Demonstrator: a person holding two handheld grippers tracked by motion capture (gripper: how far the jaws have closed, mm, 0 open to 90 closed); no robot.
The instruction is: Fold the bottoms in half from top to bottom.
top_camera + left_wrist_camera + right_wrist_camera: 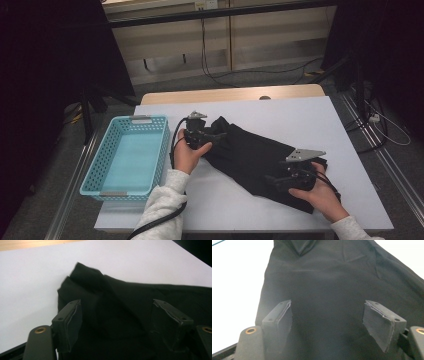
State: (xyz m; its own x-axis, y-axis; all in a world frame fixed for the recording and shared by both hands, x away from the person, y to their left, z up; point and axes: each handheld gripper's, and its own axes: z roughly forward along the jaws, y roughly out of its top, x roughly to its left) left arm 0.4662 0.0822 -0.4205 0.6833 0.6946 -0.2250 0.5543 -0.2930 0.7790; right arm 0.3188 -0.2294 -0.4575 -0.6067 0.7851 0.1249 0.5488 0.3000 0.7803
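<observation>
Looking down from the high view: black cloth (255,157) lying as a long folded strip slantwise on the white table (300,115), right of the empty turquoise basket (131,156). Left gripper (216,136) at the strip's upper end, right gripper (272,181) at its lower end, both spread.

Along the left gripper view: jaws wide apart above the cloth (120,305), pads pinching nothing; a doubled corner poking up toward the bare table (30,290).

Along the right gripper view: jaws likewise spread over smooth cloth (327,282), gripping nothing.

Judged from this: folding seemingly partway, lengthwise fold in place; probably left, folding end to end and perhaps moving into the basket.
</observation>
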